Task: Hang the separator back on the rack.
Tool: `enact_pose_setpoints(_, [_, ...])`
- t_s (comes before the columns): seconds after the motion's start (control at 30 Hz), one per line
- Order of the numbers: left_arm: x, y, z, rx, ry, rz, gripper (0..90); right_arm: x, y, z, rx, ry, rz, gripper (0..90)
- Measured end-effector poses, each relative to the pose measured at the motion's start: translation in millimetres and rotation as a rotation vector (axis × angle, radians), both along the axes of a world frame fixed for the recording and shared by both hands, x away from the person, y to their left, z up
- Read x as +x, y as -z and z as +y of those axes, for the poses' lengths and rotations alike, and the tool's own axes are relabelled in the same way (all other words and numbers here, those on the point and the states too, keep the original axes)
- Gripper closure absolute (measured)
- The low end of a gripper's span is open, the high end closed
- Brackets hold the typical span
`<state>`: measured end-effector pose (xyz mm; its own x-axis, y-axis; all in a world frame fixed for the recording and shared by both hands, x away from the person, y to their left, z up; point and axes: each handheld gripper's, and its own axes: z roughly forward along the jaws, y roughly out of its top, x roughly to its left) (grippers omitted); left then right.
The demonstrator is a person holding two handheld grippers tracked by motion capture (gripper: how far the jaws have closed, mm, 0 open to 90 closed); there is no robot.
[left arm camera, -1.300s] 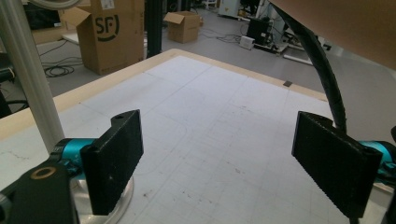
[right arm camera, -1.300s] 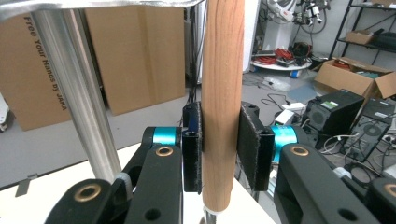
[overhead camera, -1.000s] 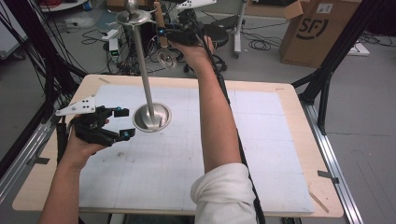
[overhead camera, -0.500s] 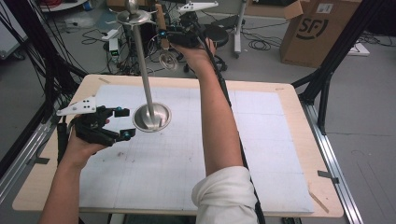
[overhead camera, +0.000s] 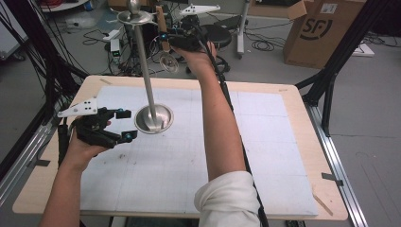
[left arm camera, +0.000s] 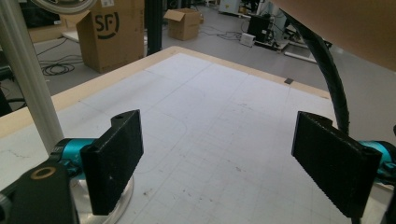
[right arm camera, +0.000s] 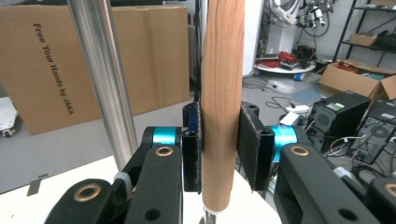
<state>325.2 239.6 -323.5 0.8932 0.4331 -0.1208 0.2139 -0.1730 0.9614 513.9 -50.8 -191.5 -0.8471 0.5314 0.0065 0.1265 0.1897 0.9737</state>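
A: Fingers of the right gripper [right arm camera: 219, 149] pinch a wooden handle [right arm camera: 223, 93], long axis upright; a small metal strainer [overhead camera: 169, 62] hangs below it, upper centre of the high view.

B: And the stand?

A: Steel pole [overhead camera: 144, 66] just left of the handle, base [overhead camera: 153, 118] on the white mat [overhead camera: 198, 161]. Right hand is nearer the top hook (my guess: hang it there).

B: Left gripper [overhead camera: 124, 125]?

A: Jaws spread, empty, beside the base.

B: Writing?

A: Cartons: "SF" [overhead camera: 317, 27]; "Free Your Hands by JAKA" [right arm camera: 49, 70].
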Motion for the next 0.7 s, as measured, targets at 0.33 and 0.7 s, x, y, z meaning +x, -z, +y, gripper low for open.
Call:
enact_pose_setpoints(0.33, [-0.2, 0.1, -1.1, -0.001, 0.003, -0.001, 17.2, -5.4, 1.2, 6.9, -0.016, 0.052, -0.026, 72.3])
enact_pose_setpoints(0.7, [-0.2, -0.2, 0.1, -0.004, 0.004, -0.002, 17.2, -4.5, 3.9, 13.3, -0.018, 0.085, -0.049, 72.1])
